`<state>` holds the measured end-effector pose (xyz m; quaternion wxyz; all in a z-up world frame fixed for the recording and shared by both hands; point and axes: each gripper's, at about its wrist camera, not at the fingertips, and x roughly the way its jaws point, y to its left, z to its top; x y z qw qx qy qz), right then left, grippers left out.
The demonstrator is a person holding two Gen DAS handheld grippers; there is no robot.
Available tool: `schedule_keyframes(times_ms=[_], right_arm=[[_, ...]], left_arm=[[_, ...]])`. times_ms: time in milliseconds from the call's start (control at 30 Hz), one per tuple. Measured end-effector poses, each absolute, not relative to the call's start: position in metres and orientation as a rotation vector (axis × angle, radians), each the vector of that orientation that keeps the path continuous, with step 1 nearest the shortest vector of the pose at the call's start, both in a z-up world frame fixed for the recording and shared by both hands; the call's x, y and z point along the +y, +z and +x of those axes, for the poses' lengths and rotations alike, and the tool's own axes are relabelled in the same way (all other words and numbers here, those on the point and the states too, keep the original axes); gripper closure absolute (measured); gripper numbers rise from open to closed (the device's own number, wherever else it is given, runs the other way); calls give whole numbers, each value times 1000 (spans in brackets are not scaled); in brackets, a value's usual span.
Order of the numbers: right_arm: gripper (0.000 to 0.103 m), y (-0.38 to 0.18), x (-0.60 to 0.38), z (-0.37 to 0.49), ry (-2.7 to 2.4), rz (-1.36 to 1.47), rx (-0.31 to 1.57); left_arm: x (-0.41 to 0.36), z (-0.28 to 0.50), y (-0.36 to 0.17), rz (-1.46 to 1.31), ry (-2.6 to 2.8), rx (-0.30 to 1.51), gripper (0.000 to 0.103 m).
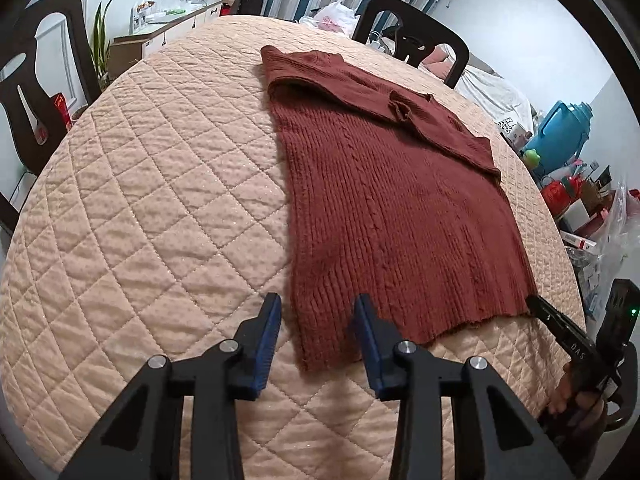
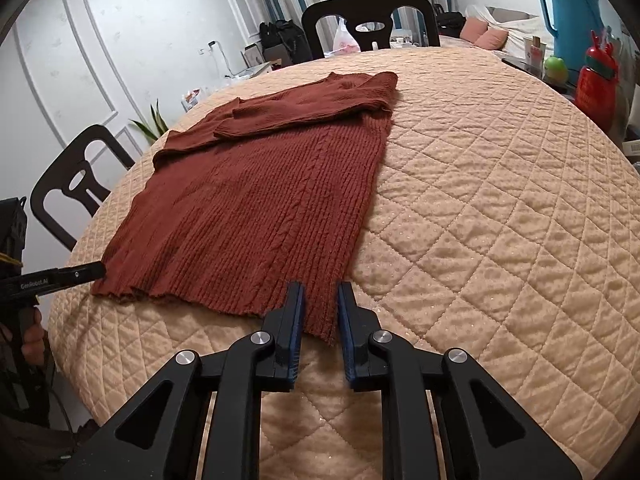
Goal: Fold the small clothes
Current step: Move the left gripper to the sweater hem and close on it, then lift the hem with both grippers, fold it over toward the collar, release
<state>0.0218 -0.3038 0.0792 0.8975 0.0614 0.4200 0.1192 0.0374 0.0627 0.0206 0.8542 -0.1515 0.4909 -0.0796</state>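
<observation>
Rust-red knit sweater (image 1: 400, 208) lies flat on the quilted peach worktop (image 1: 160, 200), sleeves folded across its chest. At its hem's left corner the left hand-held gripper (image 1: 316, 320) stands open, the corner between its blue pads. At the right corner the right hand-held gripper (image 2: 319, 304) is also open, more narrowly, astride the hem edge. Only the right view shows the red bottle (image 2: 598, 84); the left view alone shows a cabinet (image 1: 168, 32).
</observation>
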Motion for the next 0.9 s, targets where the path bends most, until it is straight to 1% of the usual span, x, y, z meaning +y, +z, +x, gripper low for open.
schedule_keyframes(times_ms=[100, 133, 167, 200, 267, 300, 600, 900], right_arm=[[86, 79, -307, 24, 257, 149, 873], [86, 79, -308, 24, 257, 157, 874], [86, 79, -308, 24, 256, 166, 874], [86, 79, -309, 24, 255, 179, 874], [93, 79, -311, 24, 246, 194, 874], [97, 79, -313, 24, 249, 208, 875], [97, 88, -331, 17, 320, 353, 834], [97, 108, -338, 0, 359, 402, 770]], left_arm=[[59, 39, 21, -317, -169, 1027, 63], [59, 39, 21, -318, -163, 1024, 70], [60, 40, 21, -326, -176, 1023, 85], [60, 40, 19, -339, -192, 1030, 91], [61, 40, 17, -350, -191, 1031, 94], [62, 39, 18, -350, -193, 1026, 95], [78, 29, 37, -425, -202, 938, 95], [83, 19, 57, -437, -251, 894, 95]])
